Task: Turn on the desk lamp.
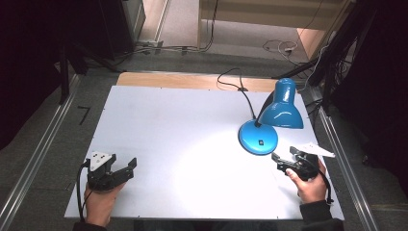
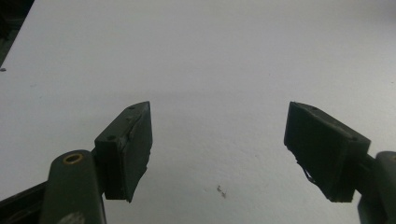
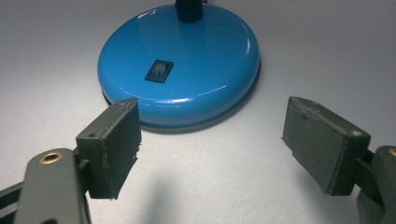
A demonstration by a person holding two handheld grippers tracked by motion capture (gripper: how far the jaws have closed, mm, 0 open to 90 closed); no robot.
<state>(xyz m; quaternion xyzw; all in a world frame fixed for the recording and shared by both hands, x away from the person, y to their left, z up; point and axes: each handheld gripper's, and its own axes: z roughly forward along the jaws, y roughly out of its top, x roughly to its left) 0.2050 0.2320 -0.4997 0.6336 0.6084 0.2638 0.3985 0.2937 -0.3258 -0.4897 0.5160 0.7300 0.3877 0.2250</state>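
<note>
1. One blue desk lamp (image 1: 272,118), with one round base (image 3: 180,65) and one black rocker switch (image 3: 159,71).
2. One white table (image 1: 168,130).
3. Two hand-held grippers: the left gripper (image 1: 126,169) and the right gripper (image 1: 280,161).
4. Two hands: left hand (image 1: 101,202), right hand (image 1: 312,186).

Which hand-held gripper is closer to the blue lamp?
Right. The right hand-held gripper sits just beside the blue lamp, its open jaws facing the round base. The left hand-held gripper is far across the white table, open over bare surface.
</note>
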